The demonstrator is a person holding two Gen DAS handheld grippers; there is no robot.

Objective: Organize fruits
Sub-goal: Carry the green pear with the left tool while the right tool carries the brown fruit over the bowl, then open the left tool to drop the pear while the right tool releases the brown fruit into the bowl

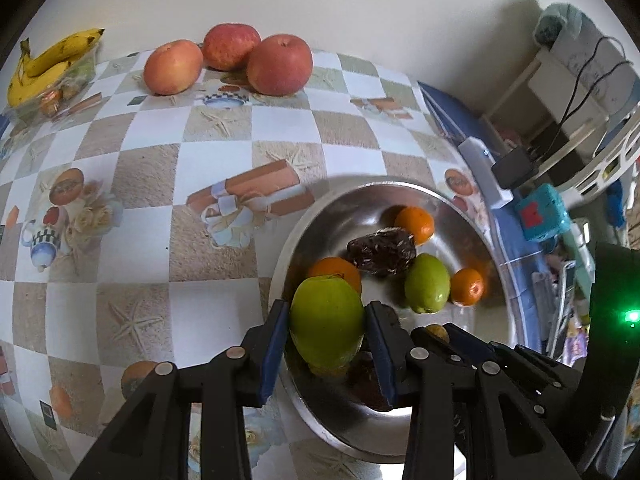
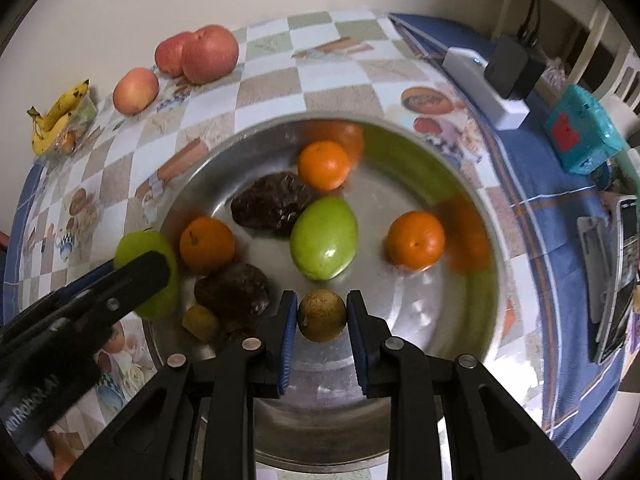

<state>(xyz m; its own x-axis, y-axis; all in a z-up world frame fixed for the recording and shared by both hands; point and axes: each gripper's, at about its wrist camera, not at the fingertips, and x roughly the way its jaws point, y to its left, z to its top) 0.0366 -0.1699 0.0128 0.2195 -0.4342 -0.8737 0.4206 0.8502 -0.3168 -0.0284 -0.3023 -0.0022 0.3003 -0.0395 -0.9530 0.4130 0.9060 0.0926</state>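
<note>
My left gripper is shut on a green fruit and holds it above the left rim of the steel bowl. My right gripper is shut on a small brownish-green round fruit over the near part of the bowl. The bowl holds three oranges, another green fruit, two dark wrinkled fruits and a small yellowish fruit. The left gripper with its green fruit shows at the bowl's left in the right wrist view.
Three red apples sit in a group at the table's far edge, with bananas on a clear container at the far left. A white power strip with a black adapter and a teal box lie at the right on the blue cloth.
</note>
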